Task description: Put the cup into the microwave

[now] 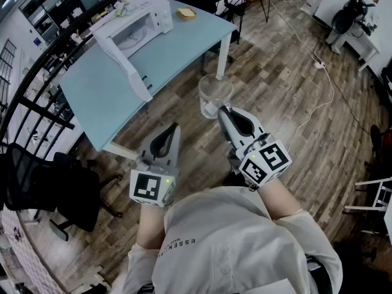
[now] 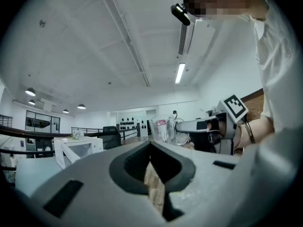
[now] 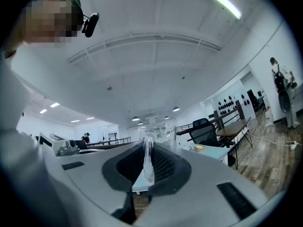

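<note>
Ahead of both grippers and off to their left, a white microwave [image 1: 139, 23] is seen on a light-blue tabletop [image 1: 101, 97]. Its door [image 1: 125, 63] is swung open toward the grippers. A small yellow block [image 1: 186, 13] lies on the tabletop near the microwave, on the side ahead of the right gripper. Between the grippers and the microwave there are the near corner of the tabletop and a stretch of wooden floor [image 1: 275, 72]. A black office chair [image 1: 55, 185] stands to the left of the left gripper, beside the tabletop.

The clear glass cup [image 1: 214, 94] is held in the air over the floor, at the tip of the right gripper [image 1: 222, 112], well apart from the microwave. Its handle [image 3: 148, 157] is clamped between the jaws, which are set narrow on it. The left gripper [image 1: 175, 128] is kept just beside the right one, to its left and slightly behind. Its jaws are brought together and nothing is held in them. Both grippers are held level in front of the person's chest and are pointed forward.
</note>
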Demonstrator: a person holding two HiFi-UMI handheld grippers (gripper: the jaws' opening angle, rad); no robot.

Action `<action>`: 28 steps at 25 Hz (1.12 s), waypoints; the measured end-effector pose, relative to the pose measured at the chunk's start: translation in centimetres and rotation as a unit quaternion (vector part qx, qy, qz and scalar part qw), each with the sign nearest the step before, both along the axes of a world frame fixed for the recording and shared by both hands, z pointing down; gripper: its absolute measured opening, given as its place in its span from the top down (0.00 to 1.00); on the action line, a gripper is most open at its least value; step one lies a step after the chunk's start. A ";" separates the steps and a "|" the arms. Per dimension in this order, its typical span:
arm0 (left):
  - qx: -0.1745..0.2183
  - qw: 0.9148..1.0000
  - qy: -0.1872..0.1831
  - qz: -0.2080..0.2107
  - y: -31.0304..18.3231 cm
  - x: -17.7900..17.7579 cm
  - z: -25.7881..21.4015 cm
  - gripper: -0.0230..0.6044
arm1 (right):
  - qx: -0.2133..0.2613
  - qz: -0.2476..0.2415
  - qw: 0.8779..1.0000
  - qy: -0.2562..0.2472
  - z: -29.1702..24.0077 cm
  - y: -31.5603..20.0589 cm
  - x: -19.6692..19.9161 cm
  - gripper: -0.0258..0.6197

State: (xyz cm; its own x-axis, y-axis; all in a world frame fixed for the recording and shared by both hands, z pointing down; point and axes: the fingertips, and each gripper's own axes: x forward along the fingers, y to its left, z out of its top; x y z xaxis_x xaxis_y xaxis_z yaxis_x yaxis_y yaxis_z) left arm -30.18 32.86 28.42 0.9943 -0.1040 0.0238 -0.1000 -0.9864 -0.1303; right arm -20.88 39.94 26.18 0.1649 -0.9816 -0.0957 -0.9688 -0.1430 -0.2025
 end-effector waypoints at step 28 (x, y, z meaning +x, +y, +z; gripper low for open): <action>-0.025 0.998 -0.023 -0.045 -6.1 7.3 2.6 0.96 | -0.012 -0.030 0.999 -0.025 2.9 -7.2 9.1 0.90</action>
State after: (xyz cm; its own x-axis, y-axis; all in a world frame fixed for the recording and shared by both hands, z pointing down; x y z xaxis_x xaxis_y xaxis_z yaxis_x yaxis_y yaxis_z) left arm -22.88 26.79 31.05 0.9786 -0.1909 0.0772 -0.1840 -0.9790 -0.0882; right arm -11.75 32.74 29.04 0.1101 -0.9917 -0.0659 -0.9643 -0.0905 -0.2488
